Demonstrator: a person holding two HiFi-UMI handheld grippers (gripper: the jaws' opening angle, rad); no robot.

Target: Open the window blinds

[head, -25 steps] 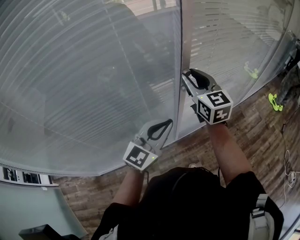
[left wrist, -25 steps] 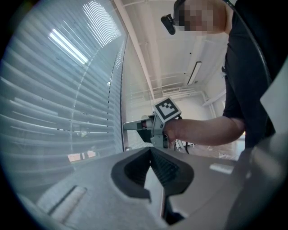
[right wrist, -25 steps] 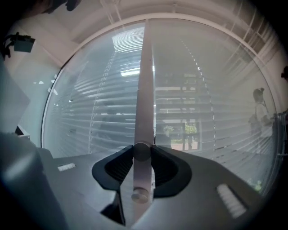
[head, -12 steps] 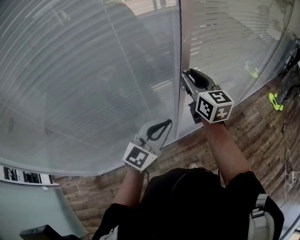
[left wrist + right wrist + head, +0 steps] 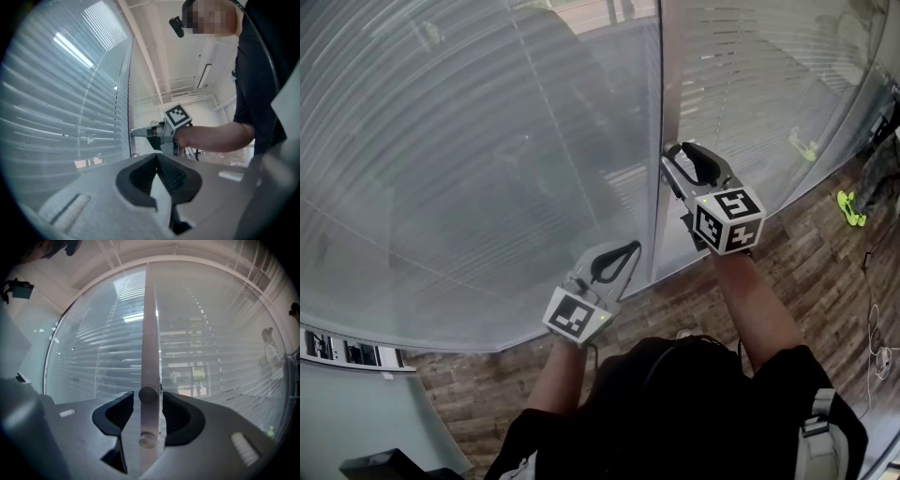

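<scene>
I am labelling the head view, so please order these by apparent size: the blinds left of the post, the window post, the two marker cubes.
1. blinds left of the post
2. window post
3. right cube and left cube: the right looks larger, but may only be nearer; not ranked.

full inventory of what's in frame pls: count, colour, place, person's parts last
blinds: two panels, grey-white, either side of the post
post: one, grey, upright between the panels
upper knob: one, grey, round, on the post
lower knob: one, grey, round, on the post below the upper one
floor: brown wood planks, under the window
yellow-green items: two, one on the floor at right, one by the right panel; unclear what they are
cable: one, white, on the floor at far right
person: black shirt, bottom centre
left gripper: grey, jaws shut, empty, near the left panel
right gripper: grey, at the post; jaws have just been opening, stand apart either side of the upper knob
</scene>
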